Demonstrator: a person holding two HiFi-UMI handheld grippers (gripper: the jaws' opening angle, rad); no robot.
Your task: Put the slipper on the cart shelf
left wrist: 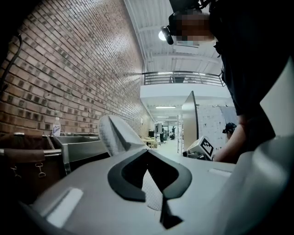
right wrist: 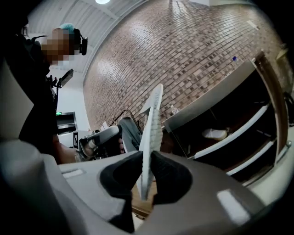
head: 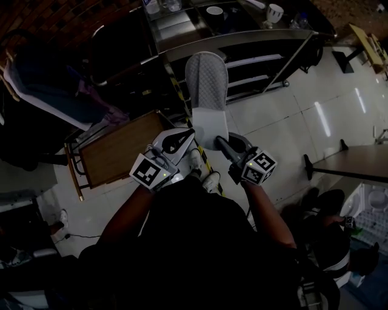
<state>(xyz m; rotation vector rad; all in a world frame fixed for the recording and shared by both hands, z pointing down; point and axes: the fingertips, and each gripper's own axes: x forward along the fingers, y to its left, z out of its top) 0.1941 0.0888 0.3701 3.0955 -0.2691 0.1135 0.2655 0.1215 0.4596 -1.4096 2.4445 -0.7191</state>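
Open floor (head: 291, 115) lies right of the cart (head: 242, 37), whose shelves (head: 254, 61) gape open at the front. A wooden table (head: 121, 148) crowds the left. The slipper (head: 207, 91) juts towards the cart's front edge; cups (head: 274, 12) clutter its top.

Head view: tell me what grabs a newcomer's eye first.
The white quilted slipper stands out first. It is pale against the dark scene and is held up at the centre, in front of the steel cart with its open shelves. Next come the left gripper and the right gripper, each pinching the slipper's near end, one on either side.
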